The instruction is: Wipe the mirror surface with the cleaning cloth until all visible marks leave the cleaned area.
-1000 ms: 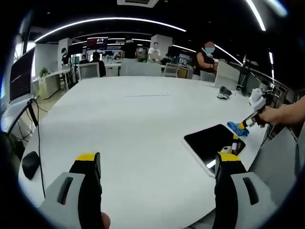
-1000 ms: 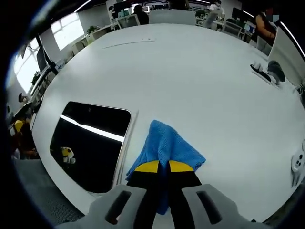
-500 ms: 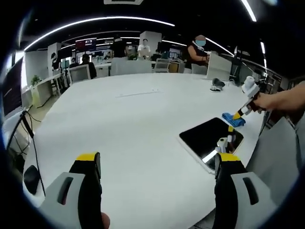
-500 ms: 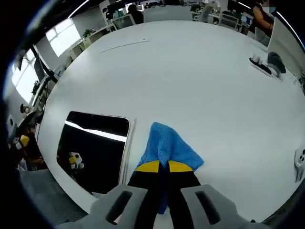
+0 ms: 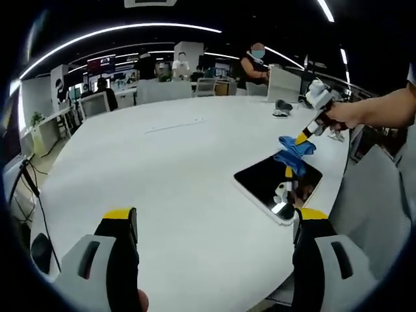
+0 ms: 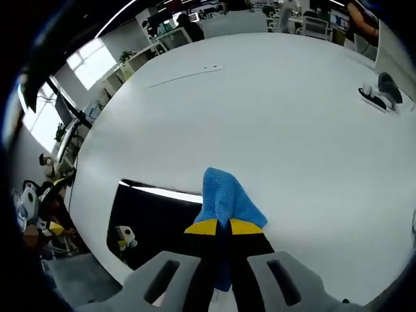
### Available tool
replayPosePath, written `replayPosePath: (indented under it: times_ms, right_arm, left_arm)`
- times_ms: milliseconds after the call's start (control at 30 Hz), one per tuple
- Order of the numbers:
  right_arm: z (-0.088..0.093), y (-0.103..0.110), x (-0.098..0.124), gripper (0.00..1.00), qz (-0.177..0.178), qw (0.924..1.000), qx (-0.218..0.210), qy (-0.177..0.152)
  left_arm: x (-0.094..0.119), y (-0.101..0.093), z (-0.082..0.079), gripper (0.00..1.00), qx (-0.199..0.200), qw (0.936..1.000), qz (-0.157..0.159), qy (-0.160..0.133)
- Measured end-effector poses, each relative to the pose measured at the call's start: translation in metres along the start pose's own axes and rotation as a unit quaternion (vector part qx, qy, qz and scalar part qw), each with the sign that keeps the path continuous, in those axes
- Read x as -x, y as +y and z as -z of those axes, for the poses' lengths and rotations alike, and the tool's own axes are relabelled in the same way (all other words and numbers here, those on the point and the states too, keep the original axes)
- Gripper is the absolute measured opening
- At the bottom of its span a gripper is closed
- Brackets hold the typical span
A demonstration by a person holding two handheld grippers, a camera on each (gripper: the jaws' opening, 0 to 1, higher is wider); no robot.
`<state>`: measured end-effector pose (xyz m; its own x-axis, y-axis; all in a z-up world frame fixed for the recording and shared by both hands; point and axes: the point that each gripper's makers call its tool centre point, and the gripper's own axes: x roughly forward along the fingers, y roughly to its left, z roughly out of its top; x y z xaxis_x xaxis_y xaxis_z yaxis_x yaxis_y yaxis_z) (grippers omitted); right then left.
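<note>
The cleaning cloth [image 6: 224,203] is bright blue with a fine woven texture. The mirror [image 6: 159,218] shows glossy black with a pale frame, on a plain white desk [image 6: 273,110]. The right gripper [image 6: 218,227] is black, yellow-tipped, on grey housing.

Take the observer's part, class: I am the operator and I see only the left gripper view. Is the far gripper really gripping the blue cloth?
Observer: Yes. In the right gripper view the right gripper has its jaws shut on the blue cloth, which is pinched between the yellow tips.
Operator: Is the cloth over the mirror?
Observer: Its left part overlaps the mirror at the far right corner. The rest is over the white table.
Operator: Any marks on the glass?
Observer: I cannot tell. It looks dark, with a bright streak along its far edge.
</note>
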<state>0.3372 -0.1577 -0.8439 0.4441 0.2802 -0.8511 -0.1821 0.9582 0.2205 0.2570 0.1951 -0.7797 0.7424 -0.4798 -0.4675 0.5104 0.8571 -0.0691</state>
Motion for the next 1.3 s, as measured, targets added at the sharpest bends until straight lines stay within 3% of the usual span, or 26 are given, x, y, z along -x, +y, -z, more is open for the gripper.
replayPosePath:
  times_ms: [200,400,833,1133,1300]
  right_arm:
    - [0.002,0.004,-0.010,0.00,0.007,0.9998,0.016,0.009]
    - [0.006,0.002,-0.020,0.00,0.006,0.9998,-0.009,0.015]
    - [0.008,0.005,-0.022,0.00,0.012,0.9993,0.031,0.017]
    - [0.007,0.025,-0.030,0.00,-0.002,0.9991,0.032,0.028]
    - [0.007,0.026,-0.030,0.00,0.000,0.9990,0.033,0.029]
  left_arm:
    - [0.004,-0.007,0.004,0.99,0.020,0.9997,-0.012,-0.011]
    - [0.006,-0.017,0.011,0.99,0.022,0.9997,-0.012,-0.005]
    - [0.009,-0.016,0.015,0.99,0.024,0.9996,-0.018,0.004]
    - [0.009,-0.016,0.015,0.99,0.021,0.9996,-0.017,0.005]
    - [0.007,-0.018,0.013,0.99,0.022,0.9996,-0.015,0.004]
